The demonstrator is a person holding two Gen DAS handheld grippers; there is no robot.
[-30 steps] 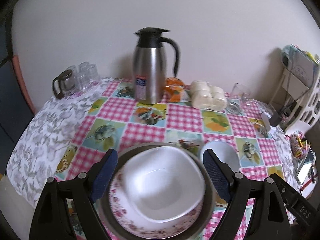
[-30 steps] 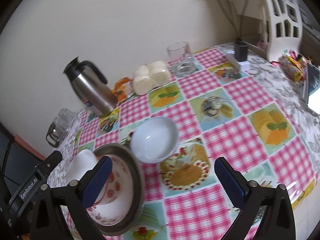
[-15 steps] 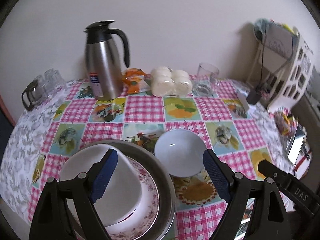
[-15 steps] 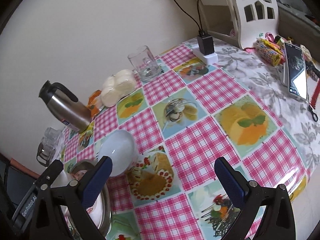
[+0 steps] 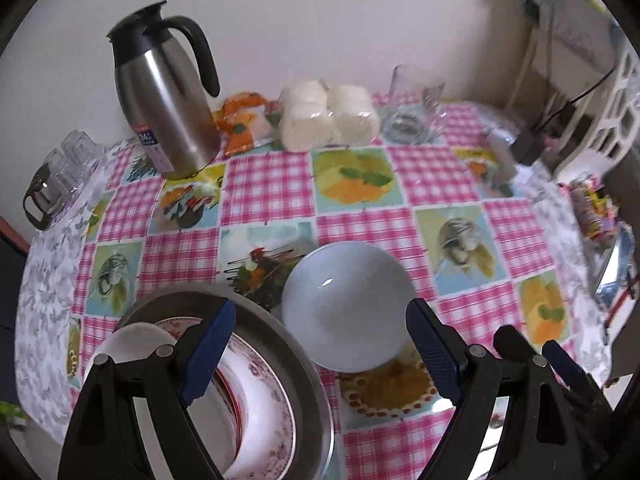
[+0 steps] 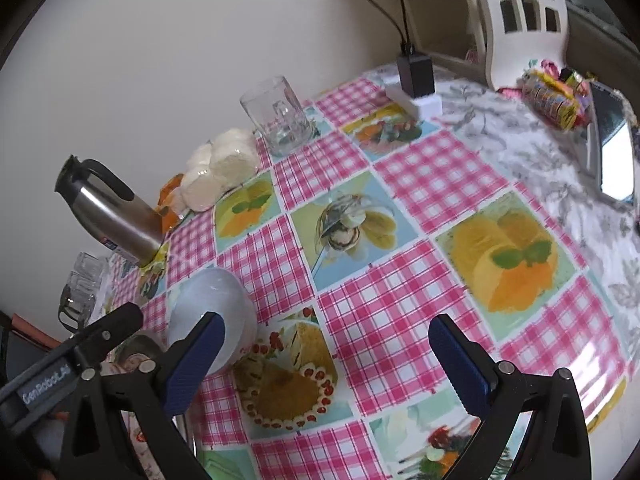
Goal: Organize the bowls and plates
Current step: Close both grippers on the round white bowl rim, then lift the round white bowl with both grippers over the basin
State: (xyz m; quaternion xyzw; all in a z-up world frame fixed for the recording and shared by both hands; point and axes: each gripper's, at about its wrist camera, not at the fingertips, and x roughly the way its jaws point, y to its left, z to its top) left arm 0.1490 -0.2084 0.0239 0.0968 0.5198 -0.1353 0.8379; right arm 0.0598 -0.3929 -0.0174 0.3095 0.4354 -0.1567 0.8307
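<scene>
A small white bowl (image 5: pixel 347 303) sits on the checked tablecloth, straight ahead of my open, empty left gripper (image 5: pixel 320 356). To its left is a grey metal plate (image 5: pixel 292 356) holding a floral plate (image 5: pixel 268 408) and a white bowl (image 5: pixel 132 340), partly hidden by my left finger. In the right wrist view the small white bowl (image 6: pixel 216 300) lies behind the left finger of my open, empty right gripper (image 6: pixel 328 364), which hangs over bare tablecloth. The stack barely shows at that view's lower left.
A steel thermos jug (image 5: pixel 164 100), wrapped white rolls (image 5: pixel 328 116), an orange packet (image 5: pixel 244 120) and a glass mug (image 5: pixel 412 108) line the wall. Glass cups (image 5: pixel 60 176) stand far left. A charger (image 6: pixel 416 76), snacks (image 6: pixel 556 92), a phone (image 6: pixel 612 148) and a white rack (image 6: pixel 516 12) sit right.
Both grippers swung to the right. The left view shifted off the plate stack onto the small white bowl; the right view moved from the stack toward the table's open right part.
</scene>
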